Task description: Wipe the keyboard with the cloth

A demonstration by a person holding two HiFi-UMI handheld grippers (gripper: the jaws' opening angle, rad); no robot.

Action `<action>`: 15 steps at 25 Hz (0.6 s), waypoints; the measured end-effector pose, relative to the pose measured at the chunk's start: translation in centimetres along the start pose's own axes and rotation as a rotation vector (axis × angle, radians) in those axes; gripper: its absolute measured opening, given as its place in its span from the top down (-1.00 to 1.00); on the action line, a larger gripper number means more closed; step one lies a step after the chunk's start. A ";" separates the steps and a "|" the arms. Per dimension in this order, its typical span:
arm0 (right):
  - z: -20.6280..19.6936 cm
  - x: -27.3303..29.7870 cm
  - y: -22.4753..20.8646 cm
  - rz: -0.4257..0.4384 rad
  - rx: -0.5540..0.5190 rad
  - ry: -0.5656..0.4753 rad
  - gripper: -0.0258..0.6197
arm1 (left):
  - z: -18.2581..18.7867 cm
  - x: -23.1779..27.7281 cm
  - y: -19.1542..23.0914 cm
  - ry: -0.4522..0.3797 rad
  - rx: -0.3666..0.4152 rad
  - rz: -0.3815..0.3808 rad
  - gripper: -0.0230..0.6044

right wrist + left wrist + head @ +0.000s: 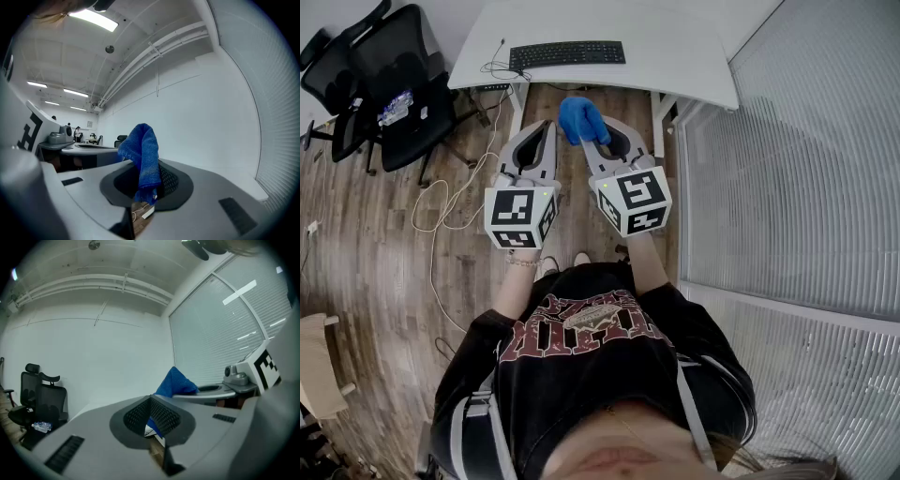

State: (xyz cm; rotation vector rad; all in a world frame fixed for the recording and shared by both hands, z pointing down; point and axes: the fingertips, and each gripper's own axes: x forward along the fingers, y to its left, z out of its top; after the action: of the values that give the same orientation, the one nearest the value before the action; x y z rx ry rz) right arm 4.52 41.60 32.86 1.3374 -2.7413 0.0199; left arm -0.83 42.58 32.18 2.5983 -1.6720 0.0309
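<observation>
A black keyboard (pixel 567 53) lies on the white desk (pixel 684 66) ahead of me, away from both grippers. My right gripper (pixel 598 141) (pixel 146 180) is shut on a blue cloth (pixel 581 118) (pixel 143 152), which bunches up above the jaws. Beside it on the left, my left gripper (pixel 544 131) (pixel 151 401) is shut with nothing in it. Both are held in the air over the wooden floor, short of the desk's front edge. The left gripper view also catches the cloth (pixel 176 383). Neither gripper view shows the keyboard.
Two black office chairs (pixel 389 84) stand to the left of the desk. Cables (pixel 441 202) trail over the wooden floor. A wall with blinds (pixel 797 169) runs along the right. The desk's white legs (pixel 659 117) stand just ahead.
</observation>
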 end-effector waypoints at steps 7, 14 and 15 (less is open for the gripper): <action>0.2 0.1 -0.9 0.005 0.006 -0.014 0.72 | 0.0 0.9 -0.3 0.002 0.000 0.003 0.81; -0.3 0.3 -2.0 0.034 0.010 -0.012 0.72 | -0.5 1.9 -0.7 0.006 -0.006 0.026 0.81; -0.3 0.4 -2.1 0.037 0.011 -0.011 0.72 | -0.5 2.1 -0.7 0.008 -0.008 0.029 0.81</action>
State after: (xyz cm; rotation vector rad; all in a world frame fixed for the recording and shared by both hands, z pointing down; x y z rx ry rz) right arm 6.00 40.01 33.13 1.2926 -2.7789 0.0300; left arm 0.69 40.98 32.79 2.5650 -1.7031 0.0356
